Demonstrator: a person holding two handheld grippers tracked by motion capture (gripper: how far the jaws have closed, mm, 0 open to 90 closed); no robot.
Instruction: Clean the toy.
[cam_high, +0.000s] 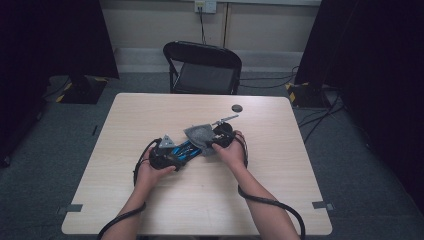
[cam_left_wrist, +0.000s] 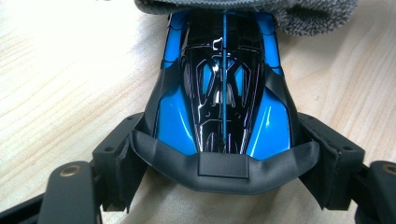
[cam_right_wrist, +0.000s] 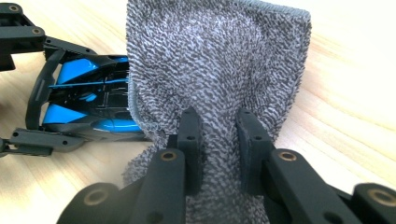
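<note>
Blue-and-black glossy plastic toy car body (cam_left_wrist: 224, 93) is lying near the middle of the pale wooden table (cam_high: 150, 210), clamped at its wide end by the left gripper (cam_left_wrist: 224, 177), whose jaws are standing wide and pressing on either side of the shell. Draped over the car's far end, the grey looped-pile microfibre cloth (cam_right_wrist: 219, 70) is being pinched by the right gripper (cam_right_wrist: 217, 135), its jaws nearly closed on a gathered fold. The work in hand looks to be wiping the shell clean. To do it well, the left gripper should be keeping the car steady and flat on the table while the right is dragging the cloth along the length of the body, keeping the pile pressed to the gloss rather than the hard jaw tips, which could scratch. Farther back, a small dark round disc (cam_high: 236, 108) is sitting by itself.
</note>
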